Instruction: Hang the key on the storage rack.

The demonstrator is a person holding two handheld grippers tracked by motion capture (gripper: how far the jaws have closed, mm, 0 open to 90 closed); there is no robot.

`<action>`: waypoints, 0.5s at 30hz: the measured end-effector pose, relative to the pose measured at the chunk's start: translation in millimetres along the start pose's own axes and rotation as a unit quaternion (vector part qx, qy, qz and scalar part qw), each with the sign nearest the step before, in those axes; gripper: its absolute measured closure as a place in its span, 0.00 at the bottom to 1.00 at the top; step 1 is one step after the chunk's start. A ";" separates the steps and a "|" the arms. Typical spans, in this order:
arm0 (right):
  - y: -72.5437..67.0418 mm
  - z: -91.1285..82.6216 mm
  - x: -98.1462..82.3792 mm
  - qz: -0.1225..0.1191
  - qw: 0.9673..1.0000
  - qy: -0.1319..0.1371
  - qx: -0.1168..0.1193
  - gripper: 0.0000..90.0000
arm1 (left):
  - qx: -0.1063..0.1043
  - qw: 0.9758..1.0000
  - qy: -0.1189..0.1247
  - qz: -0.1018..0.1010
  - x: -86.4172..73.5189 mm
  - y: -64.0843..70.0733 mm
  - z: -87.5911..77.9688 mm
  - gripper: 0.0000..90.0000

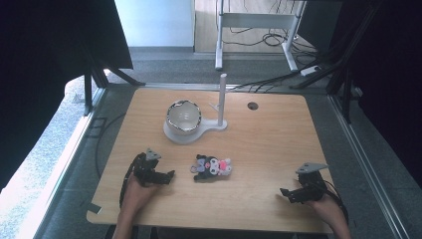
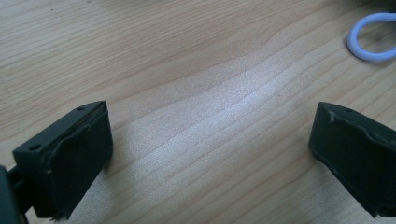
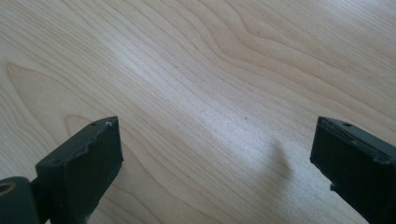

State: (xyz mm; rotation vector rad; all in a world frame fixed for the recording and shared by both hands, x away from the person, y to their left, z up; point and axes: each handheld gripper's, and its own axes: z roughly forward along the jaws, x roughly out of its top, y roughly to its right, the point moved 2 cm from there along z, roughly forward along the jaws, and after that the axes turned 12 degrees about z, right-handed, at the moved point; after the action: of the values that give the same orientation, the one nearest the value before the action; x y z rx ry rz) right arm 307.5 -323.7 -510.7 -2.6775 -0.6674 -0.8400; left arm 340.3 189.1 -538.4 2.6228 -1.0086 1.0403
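Plush toy (image 1: 212, 168) lies at table (image 1: 278, 149) middle, at 3 o'clock from left gripper (image 1: 169, 175), near it. Looks soft, light, squishy; pinch fat middle. Left gripper jaws wide apart, empty. Right gripper (image 1: 284, 191) jaws apart too, empty. Count: one toy, one bowl (image 1: 183, 116), one white stand (image 1: 222, 99), two grippers.

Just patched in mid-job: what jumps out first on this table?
The small black, grey and pink plush toy lies alone mid-table, between the left gripper and the right gripper, both open and holding nothing. Behind it, toward the far edge, a shiny bowl sits on a white stand whose thin upright post rises beside it.
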 end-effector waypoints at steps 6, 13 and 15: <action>-3.4 0.0 5.9 -0.011 1.000 -0.006 0.003 0.04 | 0.000 1.000 0.000 0.000 0.0 0.0 0.0 0.00; -7.4 1.0 11.4 -0.018 1.000 -0.014 0.010 0.04 | 0.000 1.000 0.000 0.000 0.0 0.0 0.0 0.00; -8.6 1.3 12.9 -0.021 1.000 -0.016 0.011 0.04 | 0.000 1.000 0.000 0.000 0.0 0.0 0.0 0.00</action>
State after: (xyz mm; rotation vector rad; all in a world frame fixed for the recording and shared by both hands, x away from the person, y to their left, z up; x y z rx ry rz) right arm 313.2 -311.3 -503.2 -2.6711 -0.7381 -0.7965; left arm 340.3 189.1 -538.4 2.6229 -1.0089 1.0401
